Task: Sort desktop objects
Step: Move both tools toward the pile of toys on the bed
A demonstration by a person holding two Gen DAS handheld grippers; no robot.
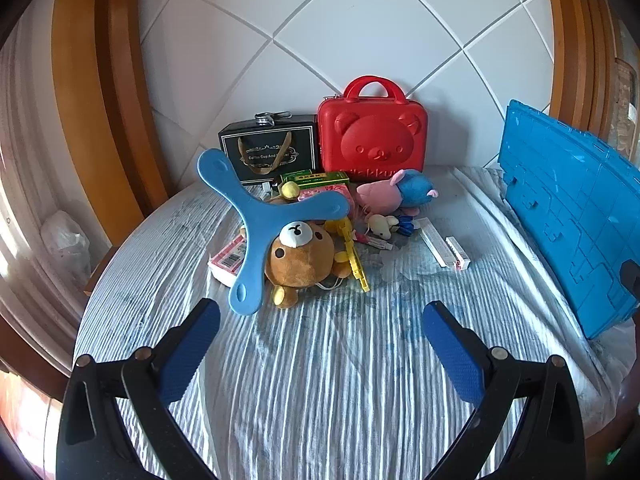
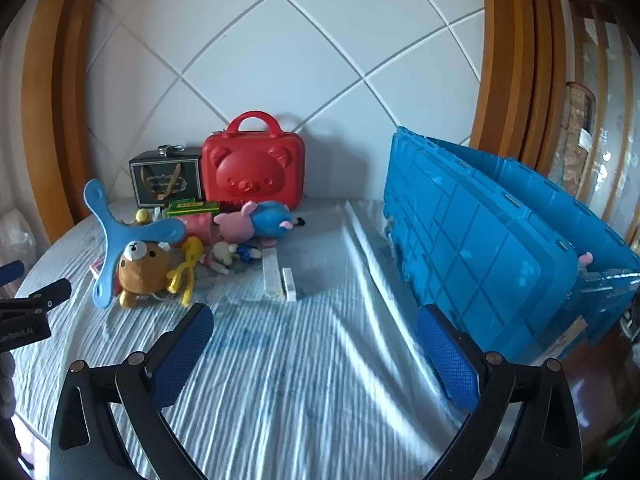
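A heap of small things lies on the striped cloth ahead of both grippers. On top rests a blue three-armed boomerang (image 1: 256,220) (image 2: 116,240), leaning over a brown bear plush (image 1: 302,260) (image 2: 142,270). Beside them are a yellow plastic strip (image 1: 356,258), a pink and blue pig plush (image 1: 396,194) (image 2: 258,220), a small white plush (image 1: 380,226) and two white boxes (image 1: 444,246) (image 2: 280,276). My left gripper (image 1: 320,316) is open and empty, just short of the bear. My right gripper (image 2: 316,320) is open and empty over bare cloth, beside the blue crate (image 2: 480,248) (image 1: 572,216).
A red bear-faced case (image 1: 374,136) (image 2: 254,168) and a black gift box (image 1: 270,148) (image 2: 166,180) stand against the white tiled wall. A green box (image 1: 314,178) and pink pack (image 1: 324,194) lie in the heap. The left gripper's body (image 2: 28,312) shows at the right view's left edge.
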